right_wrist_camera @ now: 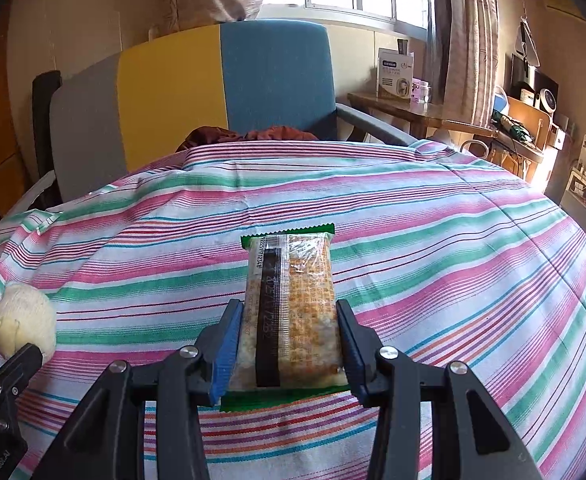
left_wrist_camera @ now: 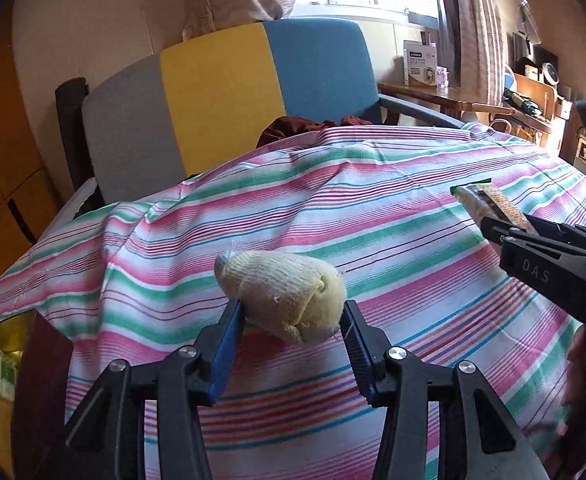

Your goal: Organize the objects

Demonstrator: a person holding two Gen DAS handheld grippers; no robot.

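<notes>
Left wrist view showed your left gripper (left_wrist_camera: 293,312) clamped on the yellow gauze bundle (left_wrist_camera: 281,294) above the striped cloth (left_wrist_camera: 413,184), right gripper (right_wrist_camera: 287,324) pinching the cracker packet (right_wrist_camera: 291,304) farther right; you needed level, well-separated set-downs.

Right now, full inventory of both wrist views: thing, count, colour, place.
gauze roll: 1, pale yellow, between left gripper fingers, above the cloth
snack packet: 1, clear wrapper with green ends, between right gripper fingers
striped cloth: 1, pink, green and white, covering the surface
chair: 1, grey, yellow and blue panels, behind the surface
dark red fabric: 1, on chair seat
white box: 1, on wooden side table, right rear
left gripper: 1, black, shut on gauze roll
right gripper: 1, black, shut on snack packet
</notes>
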